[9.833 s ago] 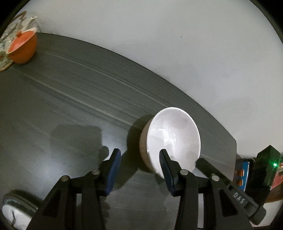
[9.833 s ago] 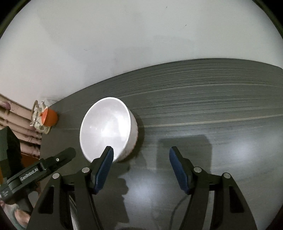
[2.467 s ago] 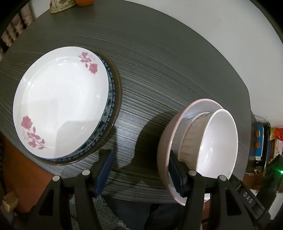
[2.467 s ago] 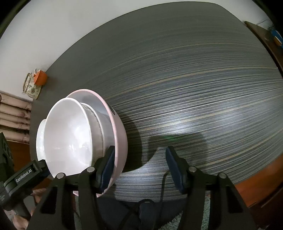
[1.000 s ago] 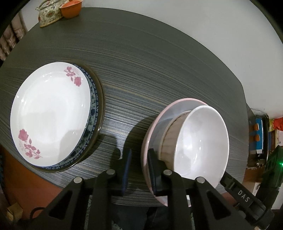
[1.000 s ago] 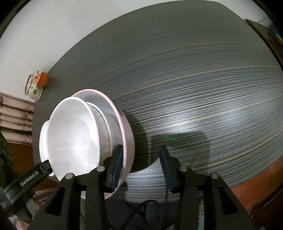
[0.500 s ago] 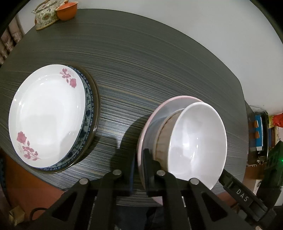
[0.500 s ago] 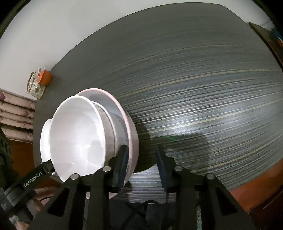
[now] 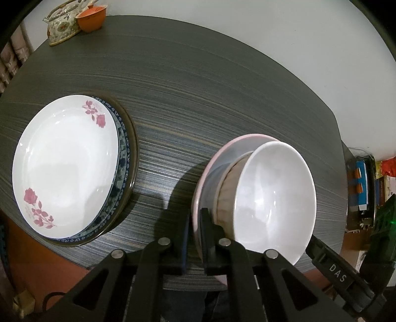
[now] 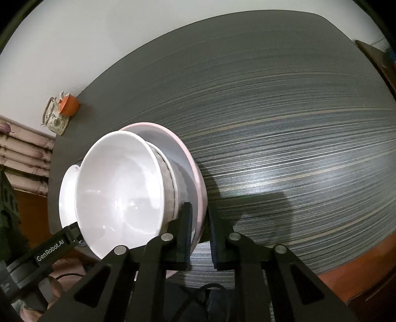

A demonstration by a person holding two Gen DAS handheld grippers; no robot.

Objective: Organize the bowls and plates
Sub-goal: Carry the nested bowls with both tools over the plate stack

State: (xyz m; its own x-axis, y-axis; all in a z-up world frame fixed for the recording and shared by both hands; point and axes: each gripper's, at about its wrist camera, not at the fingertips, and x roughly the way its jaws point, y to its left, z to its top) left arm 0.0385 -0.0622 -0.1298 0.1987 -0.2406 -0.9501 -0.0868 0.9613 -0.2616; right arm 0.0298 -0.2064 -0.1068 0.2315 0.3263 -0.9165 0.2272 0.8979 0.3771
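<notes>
Left tool (image 9: 193, 236): clamped on the near-left rim of the pink plate (image 9: 217, 158); jaws have just been closing, rim between them, no gap visible at the pads. Right tool (image 10: 200, 234): jaws have just been closing too, now pinching the same plate's rim on the opposite side. So one plate, two grips, left and right edges.

Load: the white bowl (image 9: 274, 195) sits on the pink plate, just ahead of both tools, with what looks like a second bowl nested under it. The plate's near edge overhangs the near edge of the surface (image 9: 222, 86).

Off to the left of the left tool: a stack with a rose-pattern plate (image 9: 64, 161) on top and a blue-rimmed plate (image 9: 123, 148) under it, apart from the pink plate. Far-left corner, well away: a teapot (image 9: 63, 24) and an orange cup (image 9: 90, 18).

Step, my read: grasp just completed on the plate carrying the bowls; lift not started. Whether the plate is clear of the surface, can't tell.

Next: raise both sides together and level. Any tilt and the bowl stack slides. Destination is probably the plate stack, but the bowls likely need to come off first.

Pose: both tools point steeply down from the near side, fingers roughly parallel, straddling the plate.
</notes>
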